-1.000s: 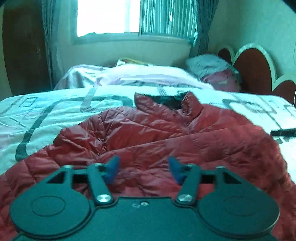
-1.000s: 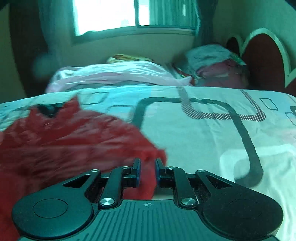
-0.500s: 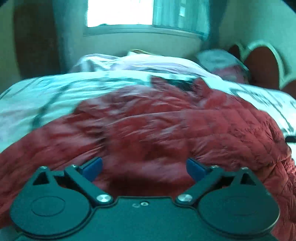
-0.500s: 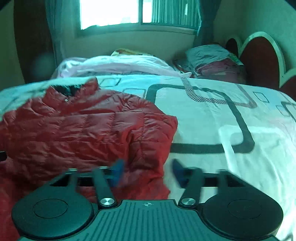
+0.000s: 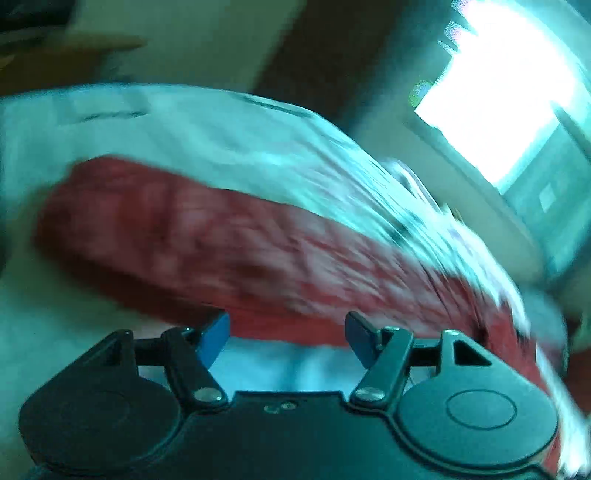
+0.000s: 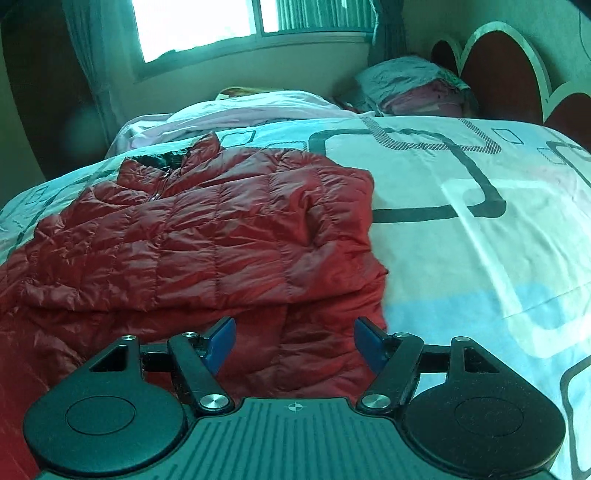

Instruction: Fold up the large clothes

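Bedroom light comes through the window (image 6: 207, 22) behind a bed whose patterned sheet (image 6: 480, 221) fills most of what your right camera shows. Your right gripper (image 6: 294, 345) has its jaws spread wide with nothing between the blue pads (image 6: 221, 341); they sit just above the near hem of the red jacket (image 6: 207, 236), and you cannot tell from this view whether they touch it. From there the jacket runs away toward 11 o'clock, lying flat on the sheet with its right side folded over the body, so a neat edge runs from 12 toward 1 o'clock beside the bare sheet. Its collar (image 6: 177, 162) stands at 11 o'clock, dark lining showing inside. Further out at 12 o'clock lies a pale pink blanket (image 6: 251, 110), at 1 o'clock a heap of pillows (image 6: 413, 85), and at 2 o'clock the dark scalloped headboard (image 6: 498, 74). Your left gripper (image 5: 287, 338) is likewise wide open and holding nothing, its blue pads (image 5: 214, 336) well apart over pale sheet (image 5: 288, 365). That view is tilted and heavily smeared, so details are lost: the jacket (image 5: 207, 243) appears as a red band just beyond the pads, stretching from 10 o'clock down to 3 o'clock, with the sheet behind it. The bright window (image 5: 495, 96) sits at 2 o'clock in that view, and a dark brown panel (image 5: 317, 48) at 12 o'clock is too blurred to identify.
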Demonstrator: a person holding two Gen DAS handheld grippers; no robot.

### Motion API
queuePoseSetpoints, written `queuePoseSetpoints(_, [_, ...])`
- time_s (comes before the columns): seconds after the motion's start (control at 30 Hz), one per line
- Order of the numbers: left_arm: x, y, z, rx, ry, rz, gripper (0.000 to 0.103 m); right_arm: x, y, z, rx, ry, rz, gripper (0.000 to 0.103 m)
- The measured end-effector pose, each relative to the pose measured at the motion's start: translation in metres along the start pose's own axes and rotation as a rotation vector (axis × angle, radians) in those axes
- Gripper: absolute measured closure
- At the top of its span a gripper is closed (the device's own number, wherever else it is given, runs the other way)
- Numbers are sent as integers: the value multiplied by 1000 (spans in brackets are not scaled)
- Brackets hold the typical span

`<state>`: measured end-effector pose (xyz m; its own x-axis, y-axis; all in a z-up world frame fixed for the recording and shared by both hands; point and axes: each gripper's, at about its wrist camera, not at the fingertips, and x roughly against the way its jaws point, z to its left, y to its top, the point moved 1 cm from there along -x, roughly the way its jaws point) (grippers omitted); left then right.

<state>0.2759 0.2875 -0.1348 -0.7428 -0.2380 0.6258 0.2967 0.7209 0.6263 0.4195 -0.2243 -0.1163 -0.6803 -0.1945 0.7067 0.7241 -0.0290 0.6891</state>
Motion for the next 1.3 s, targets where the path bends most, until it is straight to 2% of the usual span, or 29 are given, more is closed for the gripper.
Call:
queuePoseSetpoints(0.03, [0,3,12,56,17,-6,40,0,2,4,-3,7,-5,33])
queuePoseSetpoints(0.13, [2,6,34,195,-34,0,42,6,11,20,7,21,-30,33])
queuePoseSetpoints(0.33, [26,-18,34,231,-43,-24,33,12,17,35,22,33,-54,33])
queuePoseSetpoints(0.4, [21,-14,35,214,-34,-43,31,10,16,33,11,27,-50,33])
queuePoseSetpoints(0.5, [8,8,44,263,-25,-99,34,7,16,26,-20,21,-40,33])
queuePoseSetpoints(0.57, [-4,24,51,299,4,-129,45,6,15,22,-40,18,-41,33])
queuePoseSetpoints(0.6, [-9,29,52,307,9,-130,67,5,15,20,-46,15,-39,33])
queuePoseSetpoints(0.63, [-16,37,49,301,-12,-122,98,4,15,18,-51,12,-41,33])
queuePoseSetpoints(0.67, [-20,44,42,275,-26,-116,95,4,15,16,-56,11,-45,33])
queuePoseSetpoints(0.73, [-18,55,10,158,-60,-153,96,4,18,15,-61,12,-52,33])
queuePoseSetpoints(0.8, [-14,59,-32,35,-143,-168,96,6,21,14,-63,12,-69,33])
queuePoseSetpoints(0.9, [-14,43,-108,-183,-257,-140,96,6,27,12,-82,21,-87,33])
queuePoseSetpoints(1.03, [-20,-6,-202,-409,-378,-53,96,1,36,8,-111,31,-98,33])
queuePoseSetpoints(1.13, [-33,-51,-265,-546,-441,56,96,2,42,1,-129,40,-113,33])
queuePoseSetpoints(1.3, [-55,-116,-337,-699,-524,205,96,7,45,-17,-161,47,-126,33])
